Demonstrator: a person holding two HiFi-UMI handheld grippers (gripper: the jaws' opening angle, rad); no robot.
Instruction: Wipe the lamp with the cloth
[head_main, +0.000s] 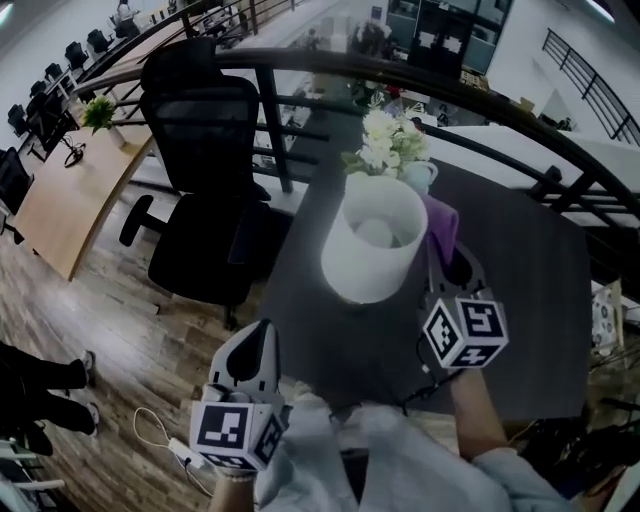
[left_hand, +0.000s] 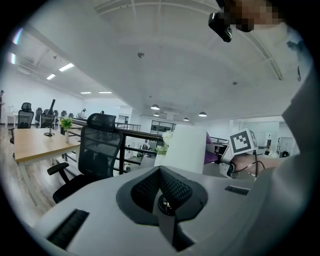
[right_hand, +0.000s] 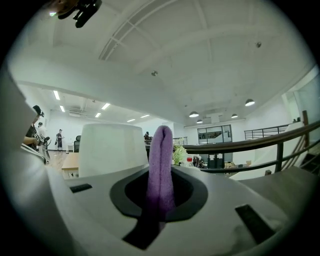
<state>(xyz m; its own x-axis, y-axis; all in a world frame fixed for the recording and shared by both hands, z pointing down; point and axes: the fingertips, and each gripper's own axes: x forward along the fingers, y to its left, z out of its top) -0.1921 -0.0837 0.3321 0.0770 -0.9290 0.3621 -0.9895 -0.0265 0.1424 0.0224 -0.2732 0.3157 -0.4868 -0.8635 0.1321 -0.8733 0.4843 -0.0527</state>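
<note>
Purple cloth (head_main: 441, 226) stands folded upright, pinched between the 2 fingers of the right gripper (head_main: 447, 262). It sits just beside the right side of the white lamp (head_main: 372, 250) shade, seemingly touching it. The lamp stands on the dark bench (head_main: 530, 300), with a bunch of pale flowers (head_main: 388, 142) just behind it. The left gripper (head_main: 262, 335) hangs low at the bench's near left edge, well apart from the lamp, its fingers closed together on nothing. A black office chair (head_main: 205, 165) stands beyond the bench's left side.
</note>
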